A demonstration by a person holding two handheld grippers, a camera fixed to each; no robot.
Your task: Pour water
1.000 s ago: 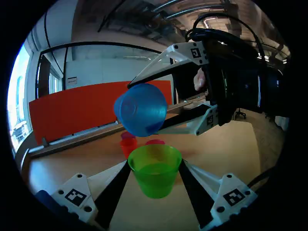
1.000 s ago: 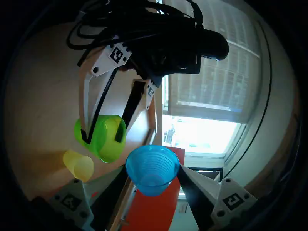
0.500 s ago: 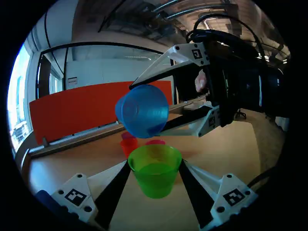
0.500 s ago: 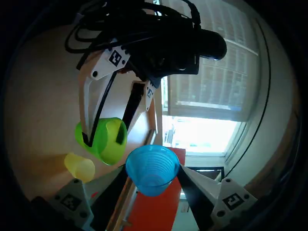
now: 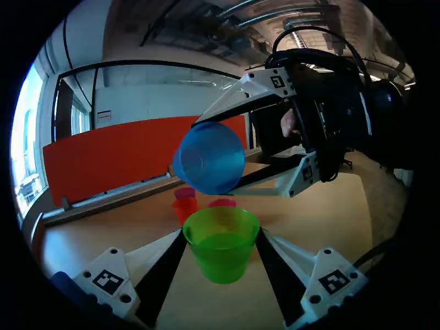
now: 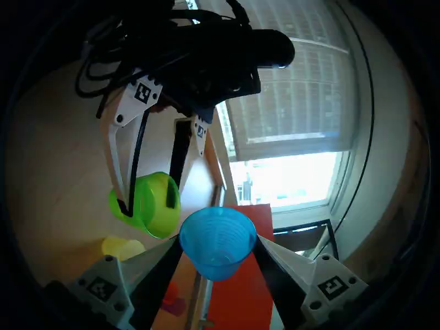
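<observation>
Being clamped in the right gripper [image 6: 218, 248], the blue cup [image 5: 210, 158] has been lifted & rolled back off the green cup [image 5: 221, 250] (clamped in left gripper [image 5: 221, 234]); pour judged approx. done.

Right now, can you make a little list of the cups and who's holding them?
Left gripper: shut on upright green plastic cup, partly full
Right gripper: shut on see-through blue plastic cup, tipped sideways above the green one
Pouring: no stream visible
On wooden table: small red cup, pink cup, yellow cup
</observation>
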